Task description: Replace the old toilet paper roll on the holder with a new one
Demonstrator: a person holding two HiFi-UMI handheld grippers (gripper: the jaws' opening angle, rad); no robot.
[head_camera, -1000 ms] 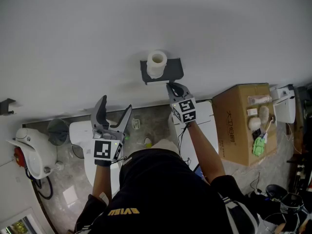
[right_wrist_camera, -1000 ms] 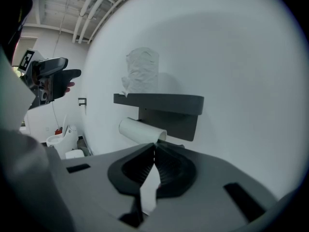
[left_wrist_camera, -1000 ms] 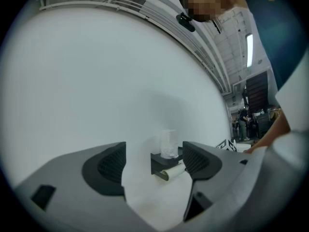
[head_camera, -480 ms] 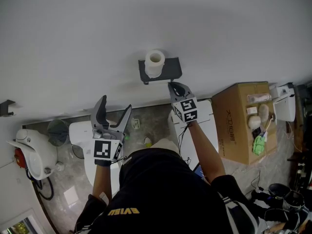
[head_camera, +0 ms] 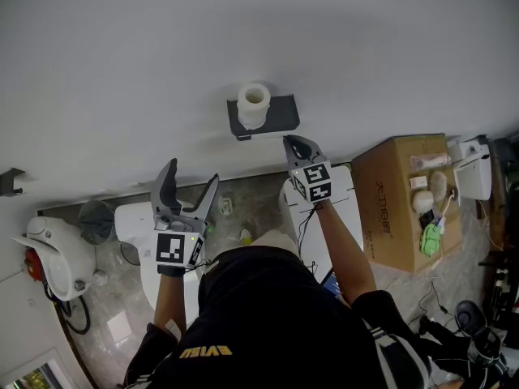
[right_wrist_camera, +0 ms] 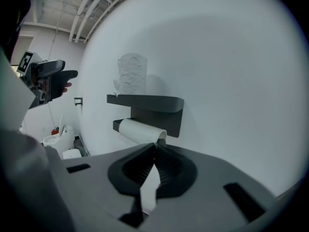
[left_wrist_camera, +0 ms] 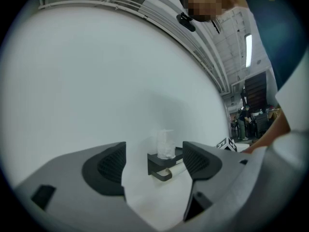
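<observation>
While the shelf of the holder [head_camera: 280,120] hides the old roll [right_wrist_camera: 140,130] from overhead, the right gripper [right_wrist_camera: 155,145], jaws together, sits at its end, contact unclear. A wrapped new roll [head_camera: 253,104] stands on top; the left gripper [head_camera: 193,173] gapes empty.

head view: from up top, steeply down the wall [head_camera: 243,39] | left gripper view: level, hanging back | right gripper view: way closer | all three catch the holder [head_camera: 263,116]
</observation>
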